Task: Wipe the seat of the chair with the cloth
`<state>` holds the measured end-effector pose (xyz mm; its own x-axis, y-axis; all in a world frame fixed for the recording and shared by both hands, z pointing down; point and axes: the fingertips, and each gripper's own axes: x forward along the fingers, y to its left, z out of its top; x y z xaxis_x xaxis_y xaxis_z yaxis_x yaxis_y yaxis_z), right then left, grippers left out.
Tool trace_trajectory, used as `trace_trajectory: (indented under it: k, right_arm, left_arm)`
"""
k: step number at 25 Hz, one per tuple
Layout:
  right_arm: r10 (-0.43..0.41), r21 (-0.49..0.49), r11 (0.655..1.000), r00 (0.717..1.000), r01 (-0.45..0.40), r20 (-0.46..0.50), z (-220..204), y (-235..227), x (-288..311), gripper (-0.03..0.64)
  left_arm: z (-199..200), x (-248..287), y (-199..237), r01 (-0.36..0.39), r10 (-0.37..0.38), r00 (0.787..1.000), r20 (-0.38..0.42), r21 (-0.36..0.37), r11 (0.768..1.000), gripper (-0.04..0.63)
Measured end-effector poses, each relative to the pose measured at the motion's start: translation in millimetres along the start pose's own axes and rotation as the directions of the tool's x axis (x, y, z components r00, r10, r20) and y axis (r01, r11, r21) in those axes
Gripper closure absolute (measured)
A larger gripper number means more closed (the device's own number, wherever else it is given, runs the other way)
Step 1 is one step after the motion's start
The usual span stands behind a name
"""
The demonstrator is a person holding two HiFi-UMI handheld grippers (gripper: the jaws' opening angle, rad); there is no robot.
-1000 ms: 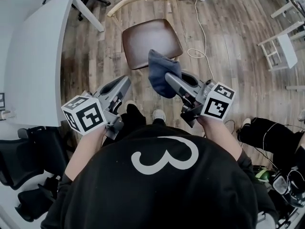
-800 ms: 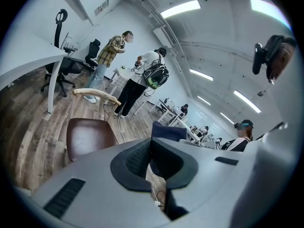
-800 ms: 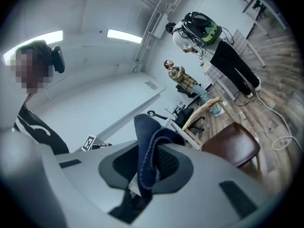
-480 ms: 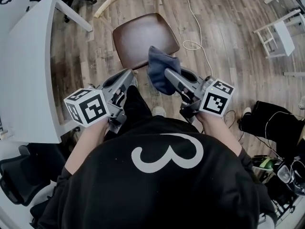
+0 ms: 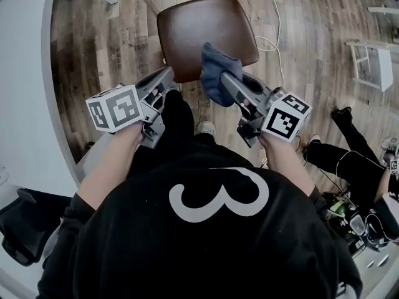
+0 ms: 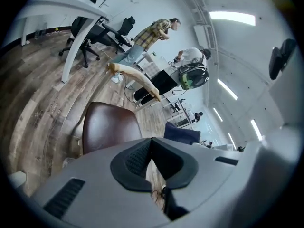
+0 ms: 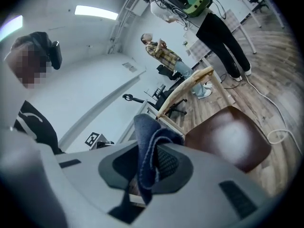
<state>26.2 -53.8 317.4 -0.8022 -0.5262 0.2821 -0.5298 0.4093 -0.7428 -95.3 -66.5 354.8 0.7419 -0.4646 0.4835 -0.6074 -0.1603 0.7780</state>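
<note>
At 12 o'clock in the head view, the brown chair seat (image 5: 206, 27) lies with its front edge toward the person. The dark blue cloth (image 5: 217, 72) overlaps that edge near the seat's 5 o'clock corner, part over the seat and part hanging past it. Whether it touches the seat cannot be told. The right gripper (image 5: 225, 81) has its jaws clamped on a fold of the cloth, which bunches up between the pads. The left gripper (image 5: 167, 75) sits just off the seat's 7 o'clock corner, its jaws pressed together with nothing between them. At 9 o'clock the curved edge of a white desk (image 5: 25, 92) runs well apart from the seat, with a strip of wood floor (image 5: 305, 55) between them. At 3 o'clock the floor is open, and a white cable (image 5: 272, 17) lies near the seat's right edge.
</note>
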Motion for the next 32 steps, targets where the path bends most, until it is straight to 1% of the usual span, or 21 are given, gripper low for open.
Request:
trace_trajectory:
  k: [3,5,7,10,12,16,18,20,23,27,30,32]
  right_arm:
    - [-0.033,-0.050,0.998,0.996,0.029,-0.085,-14,-20,45,0.563]
    - [-0.043,-0.070,0.997,0.990,0.034,-0.136,-14,-38,76,0.563]
    - [-0.054,-0.076,0.996,0.984,0.042,-0.171,-14,-52,110,0.563]
    - [-0.084,-0.070,0.995,0.971,0.070,-0.225,-26,-67,154,0.563]
    - [-0.100,-0.064,0.994,0.962,0.086,-0.253,-32,-77,178,0.563]
    - [-0.127,-0.060,0.992,0.945,0.114,-0.301,-39,-97,217,0.563]
    - [-0.149,-0.060,0.989,0.934,0.137,-0.323,-46,-109,233,0.563]
    - [-0.162,-0.034,0.987,0.933,0.160,-0.321,-49,-119,249,0.563]
    - [-0.159,0.001,0.986,0.941,0.167,-0.299,-51,-127,269,0.563]
    - [-0.142,0.019,0.988,0.952,0.153,-0.273,-52,-137,283,0.563]
    - [-0.122,0.030,0.991,0.959,0.134,-0.256,-53,-142,293,0.563]
    - [-0.108,0.018,0.993,0.961,0.117,-0.256,-53,-144,298,0.563]
  left_arm:
    - [2,13,49,-0.057,0.056,0.997,-0.058,-0.003,0.998,0.583]
    - [11,30,75,-0.081,0.079,0.993,-0.088,-0.015,0.997,0.583]
    - [19,43,97,-0.080,0.073,0.992,-0.106,-0.064,0.995,0.583]
    - [19,50,128,-0.071,0.049,0.990,-0.133,-0.167,0.983,0.583]
    - [22,52,151,-0.085,0.058,0.989,-0.138,-0.201,0.976,0.583]
    - [30,56,196,-0.103,0.077,0.991,-0.108,-0.265,0.959,0.583]
    - [31,57,216,-0.116,0.088,0.990,-0.107,-0.293,0.949,0.583]
    - [31,59,234,-0.123,0.092,0.989,-0.115,-0.303,0.945,0.583]
    - [31,65,253,-0.125,0.094,0.989,-0.111,-0.320,0.939,0.583]
    - [28,70,277,-0.128,0.110,0.991,-0.070,-0.379,0.916,0.583]
    - [23,69,291,-0.146,0.130,0.989,-0.066,-0.394,0.907,0.583]
    - [19,67,296,-0.153,0.138,0.988,-0.066,-0.406,0.901,0.583]
